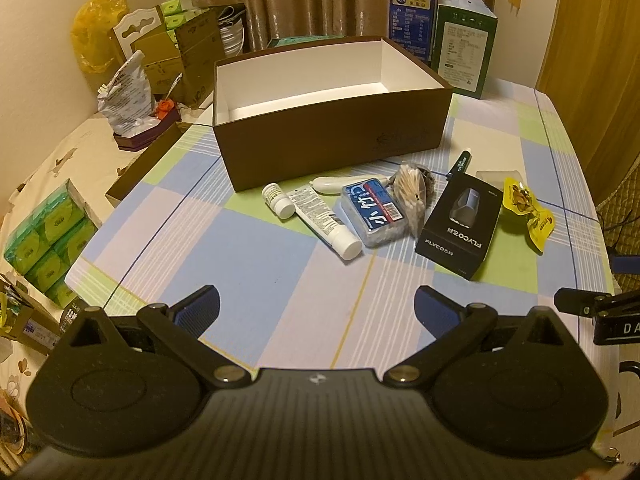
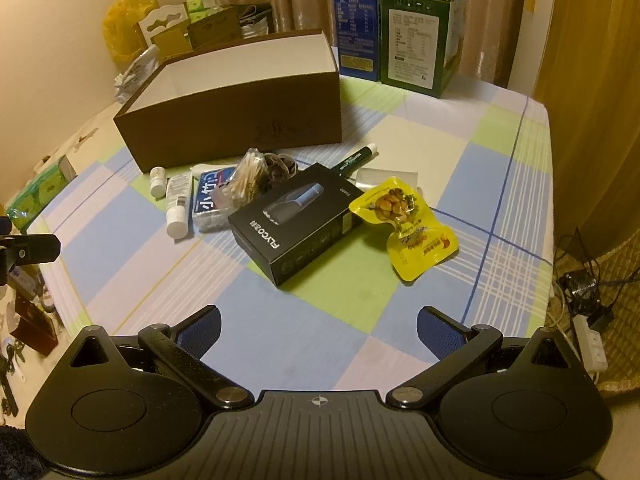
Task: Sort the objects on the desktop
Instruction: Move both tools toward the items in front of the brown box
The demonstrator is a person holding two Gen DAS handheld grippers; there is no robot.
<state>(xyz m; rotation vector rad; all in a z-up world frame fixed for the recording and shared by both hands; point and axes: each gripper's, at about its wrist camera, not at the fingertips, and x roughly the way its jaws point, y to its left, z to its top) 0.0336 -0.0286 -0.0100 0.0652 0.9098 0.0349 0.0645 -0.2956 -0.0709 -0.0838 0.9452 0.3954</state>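
Both my jaws stand spread as wide as they go, with nothing between them: my left gripper (image 1: 317, 308) and my right gripper (image 2: 319, 328) hover over the near part of the checked tablecloth (image 1: 248, 256), apart from every object. At the far middle of the table sits the brown box (image 1: 332, 136), open at the top, its white inside bare as far as I can see into it. Along its near wall lies a row of loose things, none of them in the box: at the left a small white bottle (image 1: 278, 200), then a white tube (image 1: 326, 222), a blue-labelled clear case (image 1: 376, 212), a bag of cotton swabs (image 1: 412, 196), a black FLYCO box (image 2: 294, 222) with a dark green pen (image 2: 356, 158) beyond it, and at the right a yellow snack pouch (image 2: 404, 224). Behind the brown box stand a blue carton (image 2: 354, 20) and a green carton (image 2: 418, 36), both upright.
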